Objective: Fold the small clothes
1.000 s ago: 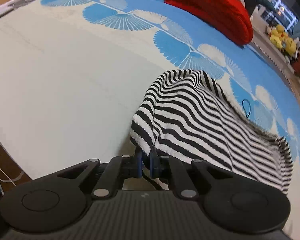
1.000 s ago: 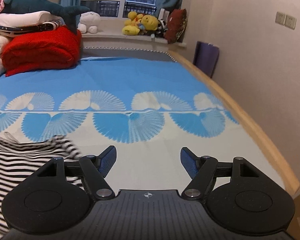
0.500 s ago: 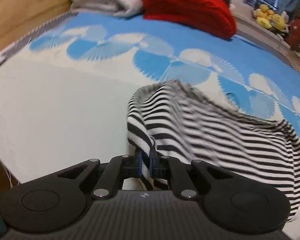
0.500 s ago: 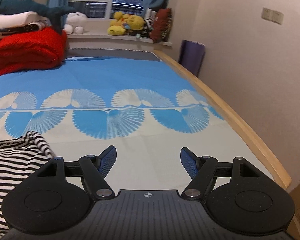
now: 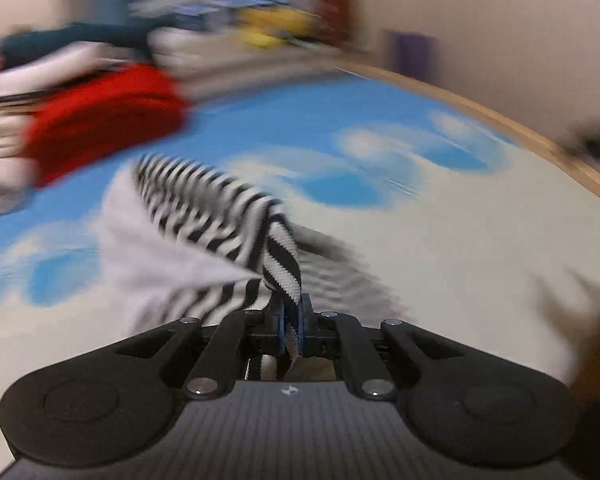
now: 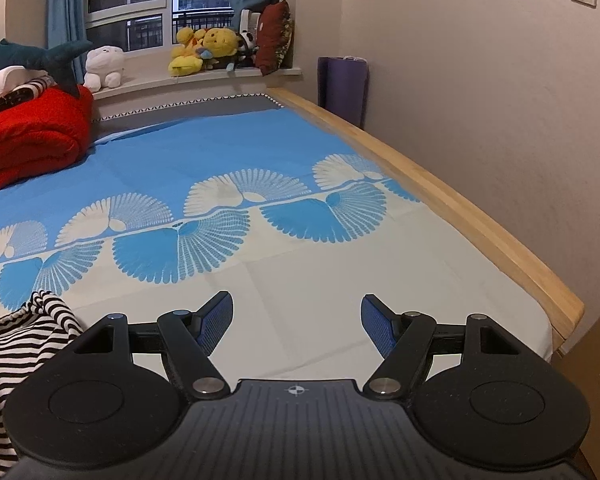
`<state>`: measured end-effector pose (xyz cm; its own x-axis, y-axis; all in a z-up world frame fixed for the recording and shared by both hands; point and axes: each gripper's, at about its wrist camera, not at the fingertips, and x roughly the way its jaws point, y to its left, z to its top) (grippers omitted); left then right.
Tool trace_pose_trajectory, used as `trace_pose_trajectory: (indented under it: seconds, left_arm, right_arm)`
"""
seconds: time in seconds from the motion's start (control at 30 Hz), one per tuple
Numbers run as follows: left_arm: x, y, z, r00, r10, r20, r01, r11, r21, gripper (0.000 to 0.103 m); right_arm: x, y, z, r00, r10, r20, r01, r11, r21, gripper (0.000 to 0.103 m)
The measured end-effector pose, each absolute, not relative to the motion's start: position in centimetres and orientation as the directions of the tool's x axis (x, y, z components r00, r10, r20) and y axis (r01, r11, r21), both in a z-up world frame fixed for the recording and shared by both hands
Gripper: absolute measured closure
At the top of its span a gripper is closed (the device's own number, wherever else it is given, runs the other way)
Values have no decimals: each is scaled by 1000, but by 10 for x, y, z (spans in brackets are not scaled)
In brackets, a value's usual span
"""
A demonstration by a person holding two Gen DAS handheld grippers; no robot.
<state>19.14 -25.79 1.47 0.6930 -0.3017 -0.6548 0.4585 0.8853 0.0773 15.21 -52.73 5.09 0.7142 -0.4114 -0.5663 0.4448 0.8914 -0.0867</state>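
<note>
Left claw (image 5: pixel 288 326) clenched on an edge of the striped garment (image 5: pixel 216 216), which is raised above the bed (image 5: pixel 480 248) (view blurred). Right claw (image 6: pixel 297 322) released, empty, over the white sheet near the bed's wooden right edge; the garment lies beside it.

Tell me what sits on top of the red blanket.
On the red blanket lie folded white and striped items, with a dark teal plush shark above them. The stack's left part runs out of frame, so the rest cannot be seen.

Garment (image 6: pixel 16 344) on bed (image 6: pixel 340 280), left of right gripper (image 6: pixel 297 322); blanket (image 6: pixel 28 136) behind.
</note>
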Motion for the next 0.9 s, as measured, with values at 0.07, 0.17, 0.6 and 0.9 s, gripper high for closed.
trace_pose_trajectory:
  seconds: [0.07,0.17,0.6,0.9]
  left_arm:
    - [185,-284,-10,580,-383,-719,575,818,28,96]
    - [190,-289,-31,396,-467,-791,615,774,-149,94]
    - [274,-114,59,567,-331,-754,358,924,-136,68]
    - [292,-38,34,558,-277,-782,164,961,-223,68]
  right_arm:
    - [152,-527,51,719,-412,-559,438,894,-95,31]
    - [150,-528,52,726,-406,-555,434,897,-88,31]
    - [193,-486,12,748,55,-661,134,964,231,31]
    - [247,-426,-43,486,272,-831,5,949,314,31]
